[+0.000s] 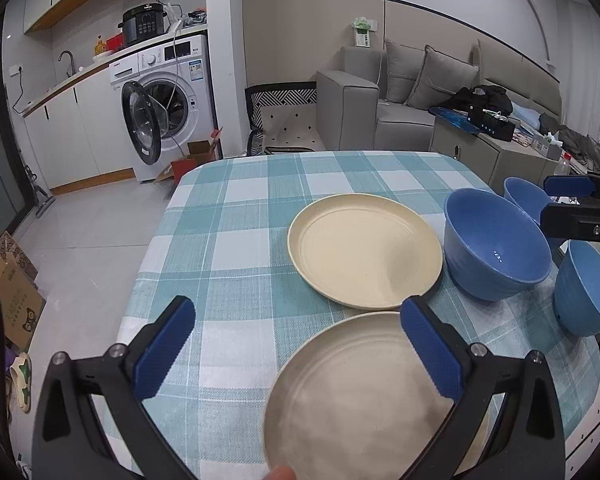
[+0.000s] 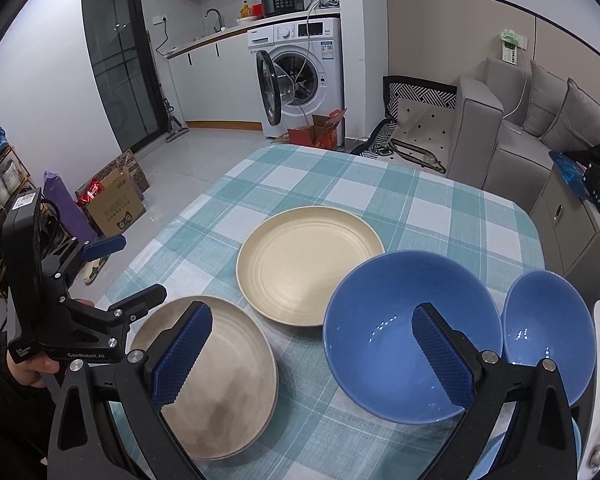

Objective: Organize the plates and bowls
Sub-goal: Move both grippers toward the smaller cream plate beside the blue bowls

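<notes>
Two cream plates lie on the checked tablecloth: a far plate (image 1: 364, 248) (image 2: 308, 260) and a near plate (image 1: 352, 400) (image 2: 236, 364). My left gripper (image 1: 298, 350) (image 2: 126, 272) is open at the near plate's left rim and holds nothing. To the right of the plates stand three blue bowls: a large bowl (image 1: 496, 236) (image 2: 380, 336), a second bowl (image 1: 588, 284) (image 2: 548, 328) and a third bowl (image 1: 524, 196). My right gripper (image 2: 312, 360) (image 1: 572, 204) is open above the near plate and the large bowl, with nothing between its fingers.
The table (image 1: 236, 208) ends at rounded corners, with tiled floor beyond. Cardboard boxes (image 2: 116, 200) sit on the floor at the left. A washing machine (image 2: 296, 76) with its door open and a grey sofa (image 1: 400, 100) stand further back. A person's hand (image 2: 32, 368) holds the left gripper.
</notes>
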Demonstrator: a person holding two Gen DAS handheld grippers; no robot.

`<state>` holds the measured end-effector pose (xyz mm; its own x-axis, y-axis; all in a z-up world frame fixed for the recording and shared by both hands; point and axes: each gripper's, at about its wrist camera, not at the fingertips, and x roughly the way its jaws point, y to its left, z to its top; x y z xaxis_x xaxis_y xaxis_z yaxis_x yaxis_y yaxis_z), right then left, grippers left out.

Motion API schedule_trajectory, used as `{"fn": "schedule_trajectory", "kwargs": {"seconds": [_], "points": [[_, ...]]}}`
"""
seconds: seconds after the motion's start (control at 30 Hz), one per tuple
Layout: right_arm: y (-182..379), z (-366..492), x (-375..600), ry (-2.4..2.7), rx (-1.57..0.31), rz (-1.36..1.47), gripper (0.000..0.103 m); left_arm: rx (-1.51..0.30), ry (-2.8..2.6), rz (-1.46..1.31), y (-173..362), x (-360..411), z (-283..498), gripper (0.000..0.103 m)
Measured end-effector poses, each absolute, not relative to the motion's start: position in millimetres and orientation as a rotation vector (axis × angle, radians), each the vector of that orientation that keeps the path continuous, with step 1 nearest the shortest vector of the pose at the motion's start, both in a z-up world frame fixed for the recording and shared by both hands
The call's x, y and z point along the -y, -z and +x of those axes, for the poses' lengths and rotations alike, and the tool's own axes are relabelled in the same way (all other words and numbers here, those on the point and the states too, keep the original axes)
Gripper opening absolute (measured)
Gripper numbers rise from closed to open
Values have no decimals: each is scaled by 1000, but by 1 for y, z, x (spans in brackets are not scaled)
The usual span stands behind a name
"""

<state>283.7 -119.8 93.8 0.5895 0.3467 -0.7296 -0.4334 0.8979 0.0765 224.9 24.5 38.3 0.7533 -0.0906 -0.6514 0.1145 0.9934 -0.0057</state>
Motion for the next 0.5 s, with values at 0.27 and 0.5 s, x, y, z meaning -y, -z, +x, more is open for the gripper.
{"fn": "schedule_trajectory", "kwargs": {"seconds": [0.27,0.5], "points": [[-96,303,120,-445,-831,-118,102,-711,114,26,-38,-25,239,103],[-94,320,118,-441,-845,-128,102,-718,111,21,-38,-27,252,103]]}}
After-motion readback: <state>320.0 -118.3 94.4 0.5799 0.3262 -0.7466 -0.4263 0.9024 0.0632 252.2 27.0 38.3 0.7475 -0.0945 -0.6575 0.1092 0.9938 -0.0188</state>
